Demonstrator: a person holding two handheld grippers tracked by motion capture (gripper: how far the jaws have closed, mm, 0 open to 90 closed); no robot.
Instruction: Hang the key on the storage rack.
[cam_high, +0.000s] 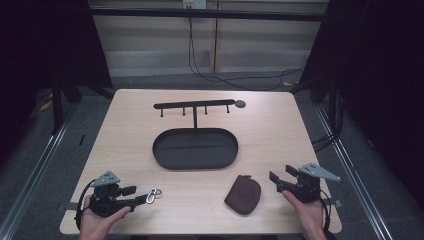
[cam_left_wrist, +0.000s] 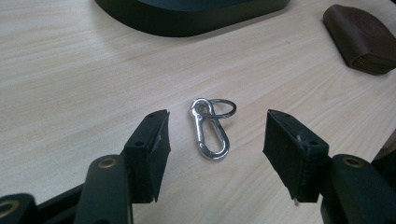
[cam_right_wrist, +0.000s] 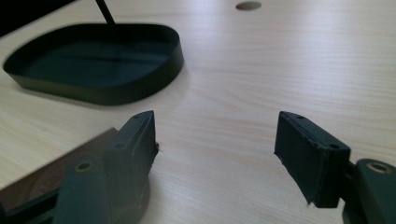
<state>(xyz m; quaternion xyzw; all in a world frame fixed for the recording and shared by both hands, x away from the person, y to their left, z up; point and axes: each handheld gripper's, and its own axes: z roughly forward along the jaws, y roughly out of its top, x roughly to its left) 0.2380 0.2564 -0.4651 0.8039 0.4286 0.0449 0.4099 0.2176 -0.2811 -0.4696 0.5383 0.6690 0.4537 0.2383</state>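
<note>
A silver carabiner (cam_left_wrist: 210, 135) with a key ring (cam_left_wrist: 224, 108) on its end lies flat on the wooden table, seen small in the high view as the carabiner (cam_high: 155, 193). My left gripper (cam_high: 137, 196) rests at the front left, open; in the left gripper view the left gripper (cam_left_wrist: 217, 117) has one jaw on each side of the carabiner, apart from it. A brown leather pouch (cam_high: 243, 195) lies at the front, right of centre. Just to the right of the pouch, my right gripper (cam_high: 282, 173) is open with nothing between its jaws, as the right gripper (cam_right_wrist: 217, 119) shows up close.
A black oval tray (cam_high: 165, 155) sits mid-table, with a thin post (cam_high: 195, 120) rising from its back to a bar with several pegs (cam_high: 194, 104). A small grey round spot (cam_high: 240, 104) lies by the bar's right end. Cables run over the floor beyond the table.
</note>
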